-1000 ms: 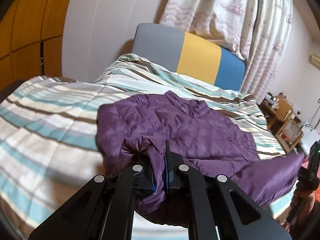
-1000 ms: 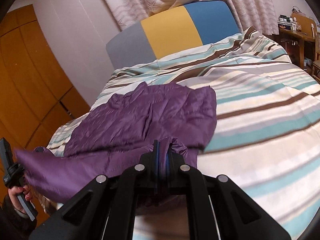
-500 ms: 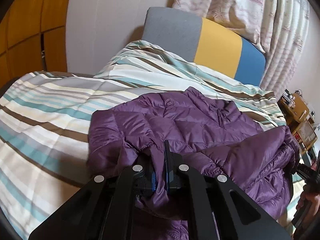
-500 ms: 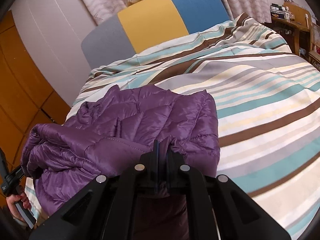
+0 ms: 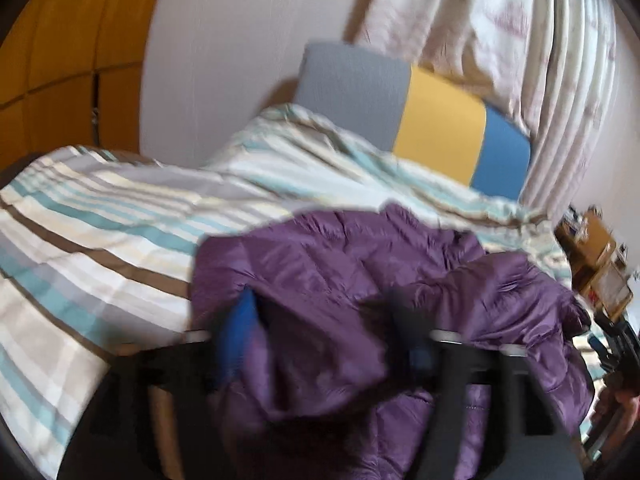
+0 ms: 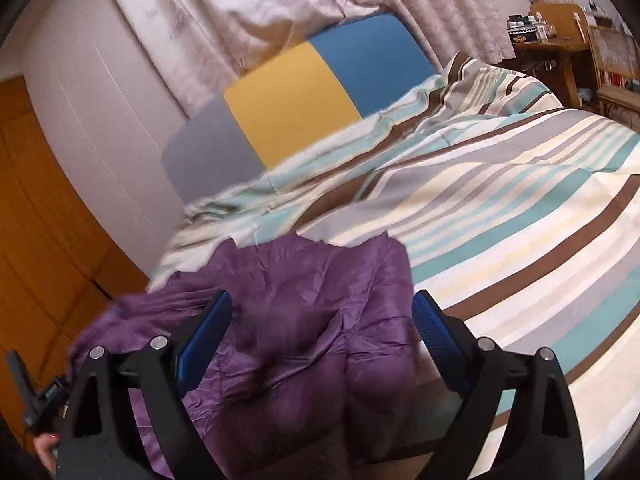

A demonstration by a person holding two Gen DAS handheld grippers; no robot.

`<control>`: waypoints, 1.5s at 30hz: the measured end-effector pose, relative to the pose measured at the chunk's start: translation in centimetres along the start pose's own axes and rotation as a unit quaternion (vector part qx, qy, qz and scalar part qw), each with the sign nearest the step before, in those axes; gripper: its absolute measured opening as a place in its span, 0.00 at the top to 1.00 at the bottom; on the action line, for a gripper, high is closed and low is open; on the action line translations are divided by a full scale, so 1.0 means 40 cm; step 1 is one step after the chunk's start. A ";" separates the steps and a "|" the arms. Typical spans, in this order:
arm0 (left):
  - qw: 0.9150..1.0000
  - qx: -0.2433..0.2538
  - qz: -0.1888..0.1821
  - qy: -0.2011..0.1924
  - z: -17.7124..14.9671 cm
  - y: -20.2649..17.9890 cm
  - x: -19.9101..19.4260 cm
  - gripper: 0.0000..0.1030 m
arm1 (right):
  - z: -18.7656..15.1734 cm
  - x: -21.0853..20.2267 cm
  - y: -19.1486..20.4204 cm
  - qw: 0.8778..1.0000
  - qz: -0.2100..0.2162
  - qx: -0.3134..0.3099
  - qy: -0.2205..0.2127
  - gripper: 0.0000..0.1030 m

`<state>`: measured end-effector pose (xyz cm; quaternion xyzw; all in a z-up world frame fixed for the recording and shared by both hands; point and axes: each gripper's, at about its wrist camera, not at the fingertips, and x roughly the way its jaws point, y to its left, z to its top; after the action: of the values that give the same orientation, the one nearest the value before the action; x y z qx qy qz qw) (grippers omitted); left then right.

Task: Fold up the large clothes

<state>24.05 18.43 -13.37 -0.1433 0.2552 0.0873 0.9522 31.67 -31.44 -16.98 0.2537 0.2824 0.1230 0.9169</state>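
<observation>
A purple quilted down jacket [image 5: 360,280] lies folded over on itself on the striped duvet [image 5: 100,232]; it also shows in the right wrist view [image 6: 320,300]. My left gripper [image 5: 324,320] is open, its blue-padded fingers spread on either side of a bunched fold, blurred by motion. My right gripper [image 6: 320,320] is open too, its blue pads [image 6: 436,332] wide apart just above the jacket's near edge, holding nothing.
The bed's duvet [image 6: 500,200] stretches away to a grey, yellow and blue headboard [image 6: 296,96]. Curtains [image 5: 500,20] hang behind it. A wooden desk with clutter [image 6: 560,28] stands at the far right. Orange wardrobe doors [image 6: 36,220] are on the left.
Both grippers have opened and let go of the jacket's edge, which they had carried over the jacket. The jacket now rests folded on the bed.
</observation>
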 end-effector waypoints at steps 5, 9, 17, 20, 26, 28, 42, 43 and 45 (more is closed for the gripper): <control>1.000 -0.017 0.024 -0.010 -0.015 0.055 -0.025 0.03 | -0.028 -0.015 -0.056 0.999 -0.002 0.020 0.047 0.04; 0.994 -0.012 0.023 0.104 -0.056 0.072 0.077 0.03 | -0.066 0.049 -0.068 0.994 0.000 0.035 0.104 0.03; 0.986 0.024 0.013 0.164 -0.094 0.008 0.153 0.27 | -0.095 0.134 0.017 0.988 -0.010 -0.026 0.150 0.46; 0.985 0.043 0.001 0.169 -0.107 -0.014 0.137 0.45 | -0.105 0.124 0.017 0.987 0.008 -0.026 0.156 0.63; 0.982 0.046 -0.031 0.179 -0.141 -0.027 0.071 0.62 | -0.126 0.051 0.014 0.987 0.031 -0.019 0.157 0.70; 0.981 0.048 -0.043 0.182 -0.162 -0.032 0.033 0.62 | -0.133 0.012 0.007 0.987 0.033 -0.022 0.157 0.70; 0.971 0.061 -0.120 0.198 -0.338 -0.116 -0.203 0.62 | -0.214 -0.303 -0.139 0.987 0.007 -0.032 0.156 0.70; 0.972 0.062 -0.117 0.194 -0.340 -0.121 -0.206 0.61 | -0.215 -0.308 -0.137 0.987 0.004 -0.038 0.155 0.69; 0.976 0.059 -0.102 0.185 -0.337 -0.120 -0.211 0.48 | -0.221 -0.323 -0.133 0.987 -0.014 -0.053 0.150 0.55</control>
<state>11.75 8.82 -19.13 -0.1263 0.4152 -0.0537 0.8993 16.51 -37.20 -20.24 0.1800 0.4135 0.1618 0.8777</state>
